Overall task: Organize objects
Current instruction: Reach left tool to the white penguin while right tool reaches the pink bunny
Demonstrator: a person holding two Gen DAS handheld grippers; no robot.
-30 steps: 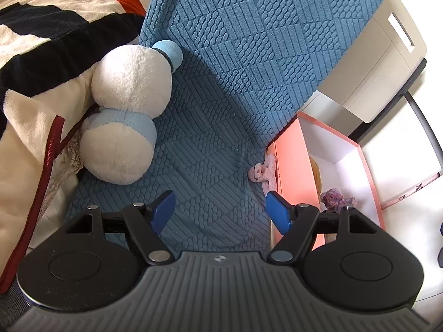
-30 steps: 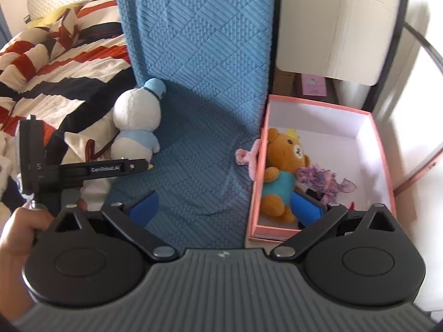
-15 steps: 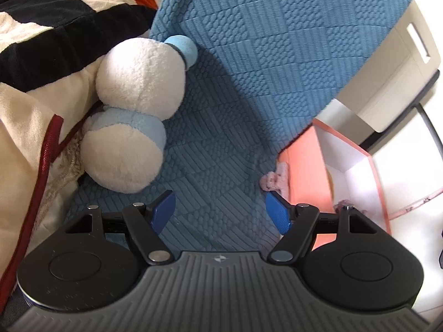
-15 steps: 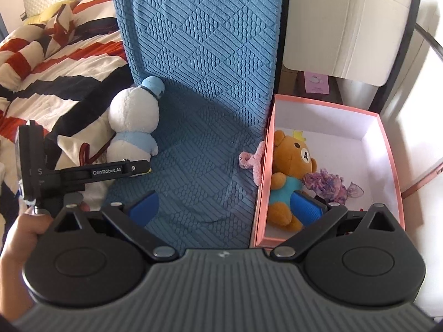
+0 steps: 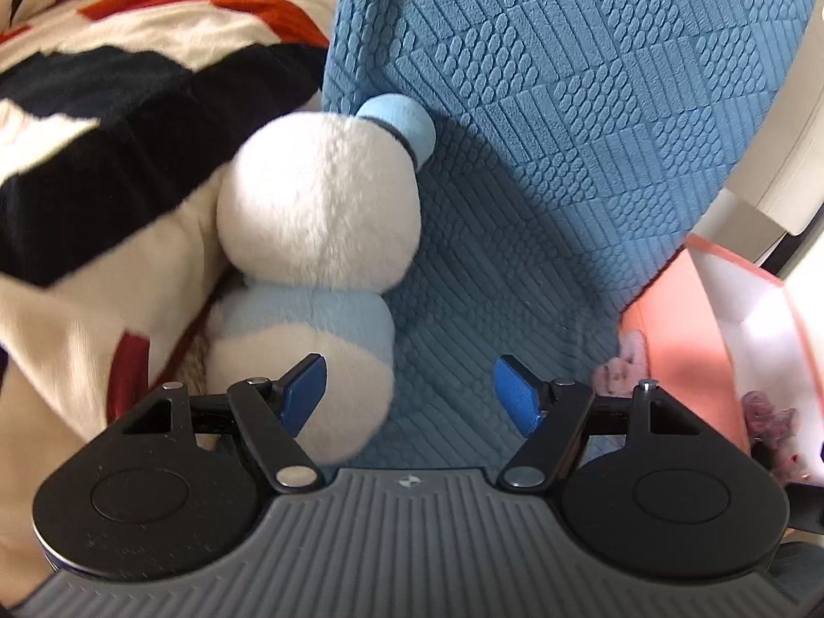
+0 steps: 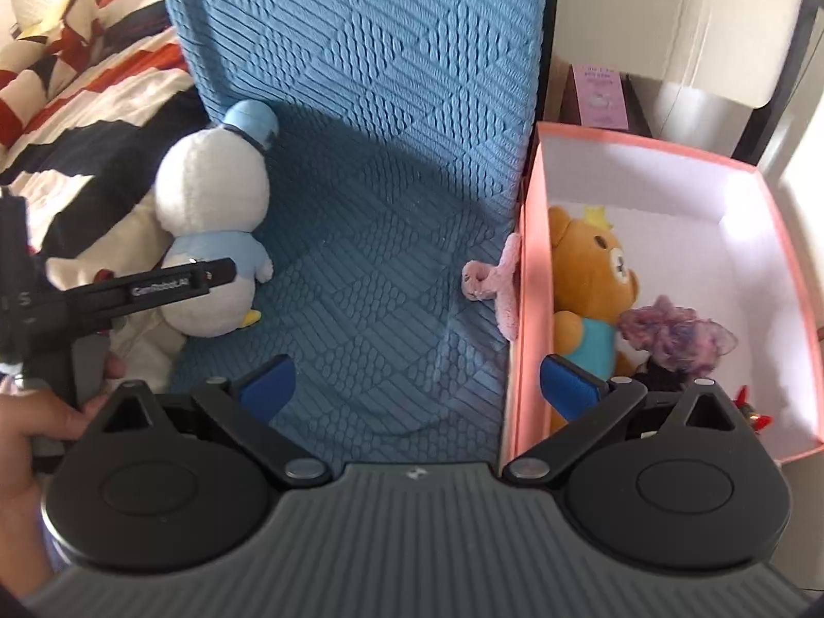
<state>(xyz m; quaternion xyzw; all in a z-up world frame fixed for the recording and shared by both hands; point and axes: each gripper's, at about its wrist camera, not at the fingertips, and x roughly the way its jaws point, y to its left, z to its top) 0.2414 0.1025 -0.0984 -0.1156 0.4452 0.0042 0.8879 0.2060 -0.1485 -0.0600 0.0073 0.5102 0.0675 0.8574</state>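
Note:
A white and light-blue plush duck (image 5: 314,257) (image 6: 213,237) sits on the blue textured cushion (image 5: 515,257) at its left side. My left gripper (image 5: 409,394) is open, its left fingertip just in front of the duck's body. My right gripper (image 6: 417,386) is open and empty above the cushion's front. A pink box (image 6: 530,309) at the right holds a brown bear plush (image 6: 592,283) and a purple frilly item (image 6: 674,332). A small pink plush piece (image 6: 489,283) lies against the box's outer wall.
A striped red, black and white blanket (image 5: 129,129) lies left of the duck. A beige chair back (image 6: 695,26) and a pink booklet (image 6: 600,98) are behind the box. My left hand and its gripper body (image 6: 129,293) show at the left.
My left gripper has moved left and closer to the duck, which now fills more of its view. My right gripper has shifted forward a little; both stay open.

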